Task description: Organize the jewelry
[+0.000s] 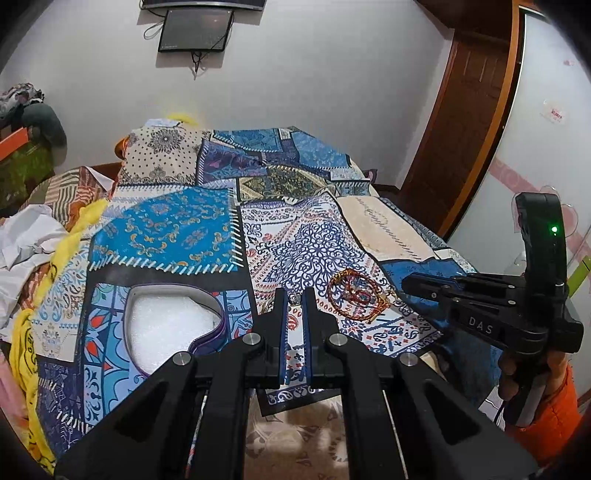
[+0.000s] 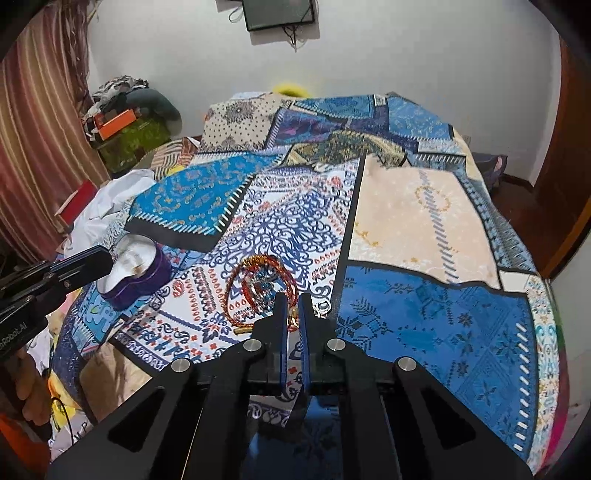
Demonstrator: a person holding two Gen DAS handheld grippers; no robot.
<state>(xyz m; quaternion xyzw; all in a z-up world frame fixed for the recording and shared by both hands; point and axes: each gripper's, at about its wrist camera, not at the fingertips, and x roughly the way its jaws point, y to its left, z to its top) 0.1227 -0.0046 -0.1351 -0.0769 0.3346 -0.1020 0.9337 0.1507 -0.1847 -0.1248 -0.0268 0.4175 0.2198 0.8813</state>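
A purple heart-shaped jewelry box (image 1: 173, 328) with white lining lies open on the patterned bedspread; it also shows in the right wrist view (image 2: 136, 271). A red-and-gold beaded bracelet pile (image 1: 356, 295) lies to its right, also in the right wrist view (image 2: 260, 284). My left gripper (image 1: 294, 300) is nearly shut on a small silver ring (image 1: 294, 299) at its tips. My right gripper (image 2: 291, 314) is nearly shut around the bracelet's gold clasp (image 2: 293, 319). The right gripper shows at the right of the left view (image 1: 436, 291).
The patchwork blue, white and beige bedspread (image 2: 424, 221) covers the bed. Crumpled white and yellow cloth (image 1: 33, 240) lies at the left. A dark screen (image 1: 195, 29) hangs on the far wall. A wooden door frame (image 1: 469, 122) stands at the right.
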